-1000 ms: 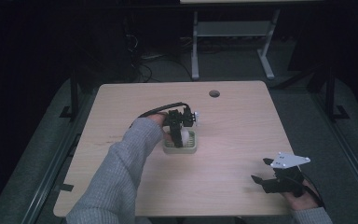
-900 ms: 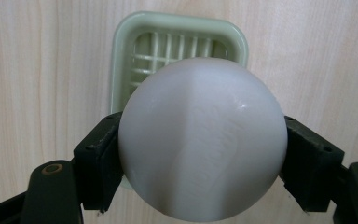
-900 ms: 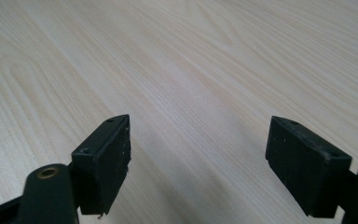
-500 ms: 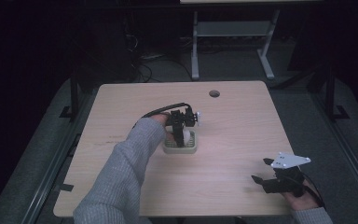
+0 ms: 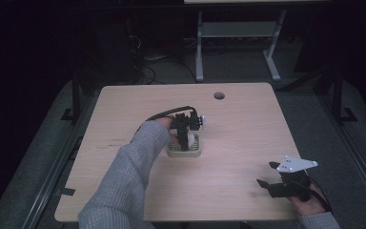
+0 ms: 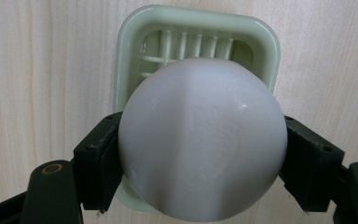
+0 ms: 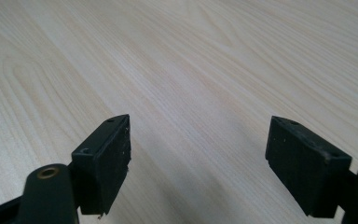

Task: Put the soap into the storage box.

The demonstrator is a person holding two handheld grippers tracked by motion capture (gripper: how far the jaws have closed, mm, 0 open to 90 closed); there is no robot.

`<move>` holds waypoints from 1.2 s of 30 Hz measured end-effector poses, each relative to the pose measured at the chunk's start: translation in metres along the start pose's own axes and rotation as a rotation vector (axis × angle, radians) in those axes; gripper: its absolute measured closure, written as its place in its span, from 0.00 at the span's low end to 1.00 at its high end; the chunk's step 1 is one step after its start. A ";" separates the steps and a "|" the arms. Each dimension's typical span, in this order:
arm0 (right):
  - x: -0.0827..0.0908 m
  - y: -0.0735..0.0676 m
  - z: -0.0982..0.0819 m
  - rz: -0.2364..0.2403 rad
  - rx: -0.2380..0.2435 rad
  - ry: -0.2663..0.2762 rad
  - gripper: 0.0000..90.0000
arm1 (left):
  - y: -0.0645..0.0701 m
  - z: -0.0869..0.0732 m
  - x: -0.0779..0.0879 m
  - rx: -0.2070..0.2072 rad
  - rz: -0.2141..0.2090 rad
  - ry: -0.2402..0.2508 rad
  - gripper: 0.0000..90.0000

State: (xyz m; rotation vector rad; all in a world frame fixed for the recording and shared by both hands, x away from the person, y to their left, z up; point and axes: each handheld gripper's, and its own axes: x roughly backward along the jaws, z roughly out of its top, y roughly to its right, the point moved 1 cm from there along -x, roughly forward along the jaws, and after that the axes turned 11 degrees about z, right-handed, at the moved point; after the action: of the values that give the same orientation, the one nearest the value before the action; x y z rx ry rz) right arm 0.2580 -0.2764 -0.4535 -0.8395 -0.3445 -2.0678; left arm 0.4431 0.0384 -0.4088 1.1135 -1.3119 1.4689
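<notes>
A smooth white ball (image 6: 203, 140) sits between the two black jaws of my left gripper (image 6: 203, 154), which is shut on it. Directly beneath the ball lies a pale green slatted dish (image 6: 135, 60) on the wooden table. From above, the left gripper (image 5: 185, 136) points down over the dish (image 5: 185, 151) near the table's middle, and the ball (image 5: 183, 140) shows as a small white patch. My right gripper (image 5: 267, 183) rests low at the table's front right, open, with bare wood between its fingers (image 7: 107, 158).
The light wood table (image 5: 248, 129) has a round cable hole (image 5: 218, 95) near its far edge. A black cable (image 5: 164, 113) loops behind the left gripper. Beyond the table stand a metal desk frame (image 5: 236, 28) and floor cables in the dark.
The left gripper with the ball has shifted slightly over the dish. The right gripper has stayed put.
</notes>
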 end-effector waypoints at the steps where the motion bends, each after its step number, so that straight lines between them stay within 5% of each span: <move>1: 0.000 0.000 0.000 -0.001 -0.003 0.001 0.24 | 0.000 0.000 0.000 -0.001 -0.003 -0.001 0.27; 36: 0.001 0.000 -0.001 0.005 -0.002 -0.001 0.24 | -0.002 0.002 -0.010 0.004 -0.013 -0.027 0.26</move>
State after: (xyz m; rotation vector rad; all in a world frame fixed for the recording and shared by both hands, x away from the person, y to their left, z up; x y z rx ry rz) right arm 0.2576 -0.2772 -0.4535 -0.8423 -0.3404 -2.0634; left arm 0.4478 0.0367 -0.4178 1.1456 -1.3182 1.4522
